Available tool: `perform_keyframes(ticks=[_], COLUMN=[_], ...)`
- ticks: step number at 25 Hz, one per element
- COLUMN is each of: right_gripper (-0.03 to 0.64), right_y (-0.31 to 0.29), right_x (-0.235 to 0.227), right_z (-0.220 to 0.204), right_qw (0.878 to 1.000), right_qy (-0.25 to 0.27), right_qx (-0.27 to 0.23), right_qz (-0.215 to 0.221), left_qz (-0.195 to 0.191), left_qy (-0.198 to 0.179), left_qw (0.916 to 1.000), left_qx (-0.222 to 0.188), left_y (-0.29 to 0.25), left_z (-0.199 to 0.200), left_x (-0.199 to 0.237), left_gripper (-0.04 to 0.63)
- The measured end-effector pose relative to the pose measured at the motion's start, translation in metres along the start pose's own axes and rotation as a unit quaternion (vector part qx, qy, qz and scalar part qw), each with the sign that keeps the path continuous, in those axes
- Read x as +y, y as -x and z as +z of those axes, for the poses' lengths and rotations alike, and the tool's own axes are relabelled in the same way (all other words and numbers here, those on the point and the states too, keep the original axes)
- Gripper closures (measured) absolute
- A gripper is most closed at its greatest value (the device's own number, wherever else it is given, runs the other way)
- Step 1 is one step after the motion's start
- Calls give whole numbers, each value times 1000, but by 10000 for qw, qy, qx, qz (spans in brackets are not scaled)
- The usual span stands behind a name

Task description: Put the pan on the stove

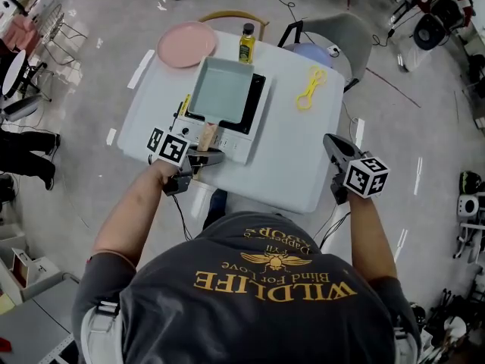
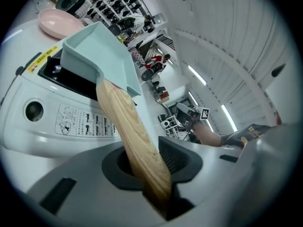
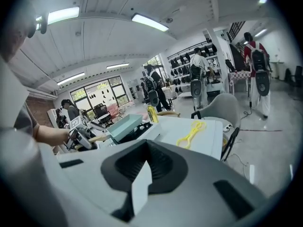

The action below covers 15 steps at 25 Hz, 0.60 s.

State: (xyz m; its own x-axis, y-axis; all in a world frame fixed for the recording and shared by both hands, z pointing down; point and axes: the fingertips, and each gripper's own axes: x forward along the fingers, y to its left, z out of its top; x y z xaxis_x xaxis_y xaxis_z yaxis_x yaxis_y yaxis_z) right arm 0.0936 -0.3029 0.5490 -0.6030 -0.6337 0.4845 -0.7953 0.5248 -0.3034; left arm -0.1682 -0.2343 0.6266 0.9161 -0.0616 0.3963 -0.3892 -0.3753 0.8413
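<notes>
Wooden handle is sitting between the jaws of the left gripper, but they are standing a little apart. A gap is showing on one side of the wood, so it is looking like a slack hold, not a pinch. Teal pan is lying flat on the white stove, body over the black burner area, handle sticking out past the stove's front toward the person. Right gripper is hovering off the right edge of the table, well apart from the stove, jaws pressed together on nothing. Reading this as the release step: placement is looking done. Next move is calling for the left jaws spreading clear of the handle and backing straight off along it, without dragging the pan off the burner.
</notes>
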Motion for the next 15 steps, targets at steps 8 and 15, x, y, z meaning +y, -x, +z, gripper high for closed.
perform_keyframes(ticks=[8,15], right_gripper=[617,617], right_y=[3,15], right_x=[-5,-10], right_z=[4,11], right_qw=[10000,9999], right_qy=[-2,47], right_qx=[-60,-142], right_qz=[57,44], left_qz=[491,727], left_qy=[-3,-47], left_qw=[9983,9961], left_qx=[-329,-505], left_y=[0,8], left_z=[11,11], left_x=[4,0], left_gripper=[367,334])
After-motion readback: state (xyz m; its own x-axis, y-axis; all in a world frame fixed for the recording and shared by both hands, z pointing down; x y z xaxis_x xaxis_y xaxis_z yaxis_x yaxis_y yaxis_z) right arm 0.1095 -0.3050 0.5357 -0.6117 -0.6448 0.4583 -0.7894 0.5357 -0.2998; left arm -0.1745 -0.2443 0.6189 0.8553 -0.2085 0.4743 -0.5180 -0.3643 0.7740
